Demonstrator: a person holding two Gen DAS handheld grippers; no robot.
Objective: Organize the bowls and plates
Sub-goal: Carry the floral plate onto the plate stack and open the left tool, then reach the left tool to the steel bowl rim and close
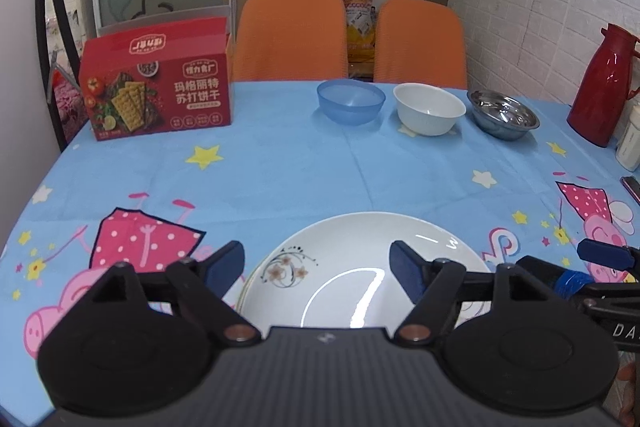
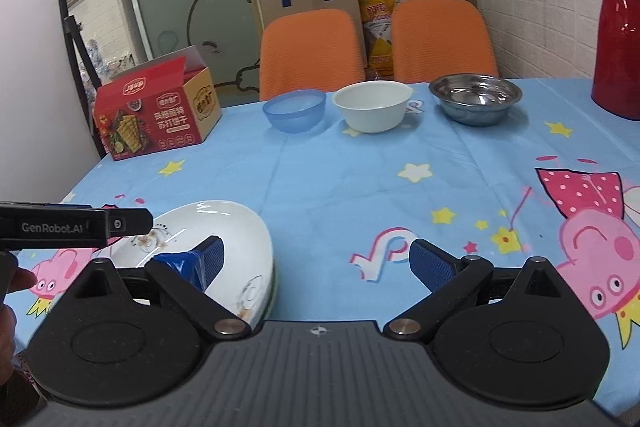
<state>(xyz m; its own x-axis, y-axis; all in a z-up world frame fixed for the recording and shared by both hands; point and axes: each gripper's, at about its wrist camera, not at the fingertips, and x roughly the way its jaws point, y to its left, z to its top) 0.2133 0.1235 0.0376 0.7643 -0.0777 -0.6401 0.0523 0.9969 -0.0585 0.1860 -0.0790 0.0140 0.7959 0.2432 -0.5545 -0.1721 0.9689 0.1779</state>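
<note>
A white plate with a flower print lies near the front table edge; a second rim shows under it. My left gripper is open and empty just above it. The plate also shows in the right wrist view, left of my right gripper, which is open and empty over bare cloth. Three bowls stand in a row at the far side: a blue plastic bowl, a white bowl and a steel bowl. They also show in the right wrist view: blue, white, steel.
A red cracker box stands at the far left of the table. A red thermos and a white bottle stand at the right edge. Two orange chairs sit behind the table. The blue cartoon tablecloth covers the table.
</note>
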